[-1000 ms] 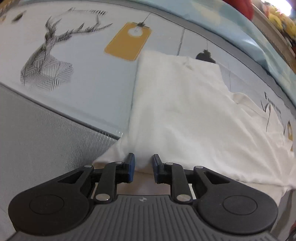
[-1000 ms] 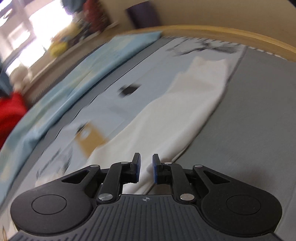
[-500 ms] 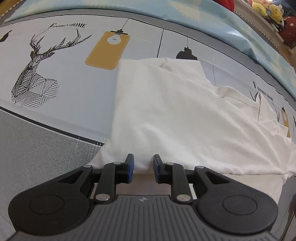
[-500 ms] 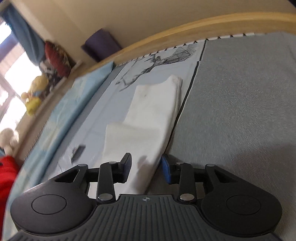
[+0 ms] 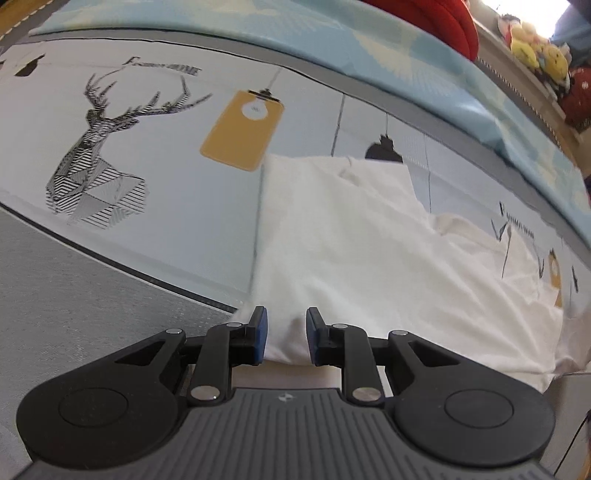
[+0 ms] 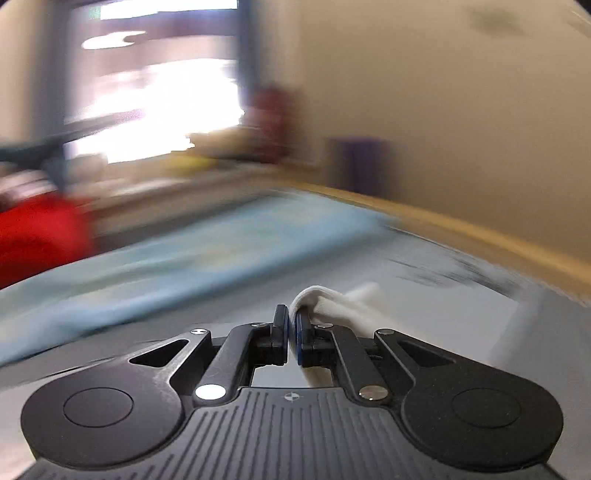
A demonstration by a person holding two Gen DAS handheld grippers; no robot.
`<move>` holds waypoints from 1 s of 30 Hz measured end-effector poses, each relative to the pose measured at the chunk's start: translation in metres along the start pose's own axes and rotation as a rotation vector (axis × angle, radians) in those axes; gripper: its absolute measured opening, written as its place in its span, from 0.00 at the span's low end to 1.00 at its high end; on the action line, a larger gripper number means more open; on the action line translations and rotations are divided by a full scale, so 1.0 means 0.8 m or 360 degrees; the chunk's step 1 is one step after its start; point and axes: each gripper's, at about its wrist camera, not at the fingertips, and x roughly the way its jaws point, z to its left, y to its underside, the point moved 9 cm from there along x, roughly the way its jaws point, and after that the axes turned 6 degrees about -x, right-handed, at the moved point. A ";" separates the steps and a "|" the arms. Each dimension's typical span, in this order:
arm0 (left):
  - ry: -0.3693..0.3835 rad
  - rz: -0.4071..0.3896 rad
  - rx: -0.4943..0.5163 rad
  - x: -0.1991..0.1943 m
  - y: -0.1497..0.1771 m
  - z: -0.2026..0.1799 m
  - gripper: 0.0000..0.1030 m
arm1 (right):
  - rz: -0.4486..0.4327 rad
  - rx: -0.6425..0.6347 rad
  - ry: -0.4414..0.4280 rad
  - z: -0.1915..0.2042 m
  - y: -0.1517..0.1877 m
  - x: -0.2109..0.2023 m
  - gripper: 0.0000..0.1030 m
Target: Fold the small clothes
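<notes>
Below, a printed bedsheet (image 5: 155, 206) (deer, lamps) carries the white garment (image 5: 351, 236); left gripper (image 5: 282, 332) stands narrowly parted astride its hem, right gripper (image 6: 291, 325) just clamped on its fabric.

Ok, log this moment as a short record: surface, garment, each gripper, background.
surface: bed sheet printed with a deer head and a yellow lamp tag, grey panel alongside
garment: white shirt, partly folded, lying flat on the sheet
left gripper: jaws apart, a bump of shirt cloth between them, pads not seen pressing it
right gripper: jaws have just closed, pinching a fold of white cloth
background: blue blanket, red cushion, yellow plush toys
right view: heavily blurred
</notes>
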 end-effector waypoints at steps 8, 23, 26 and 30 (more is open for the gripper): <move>0.0083 -0.0022 -0.0154 -0.024 -0.019 0.029 0.24 | 0.0264 -0.0525 -0.1216 0.369 0.110 -0.178 0.05; 0.0317 -0.0035 -0.0228 -0.023 -0.015 -0.011 0.24 | 0.0927 -0.0159 -0.0759 0.262 0.148 -0.188 0.35; 0.0385 -0.0056 -0.0162 -0.016 -0.007 -0.042 0.24 | 0.0972 0.0003 -0.0672 0.239 0.153 -0.153 0.35; 0.0418 -0.0106 -0.0089 -0.005 -0.003 -0.081 0.25 | 0.0969 0.0175 -0.0523 0.201 0.143 -0.119 0.35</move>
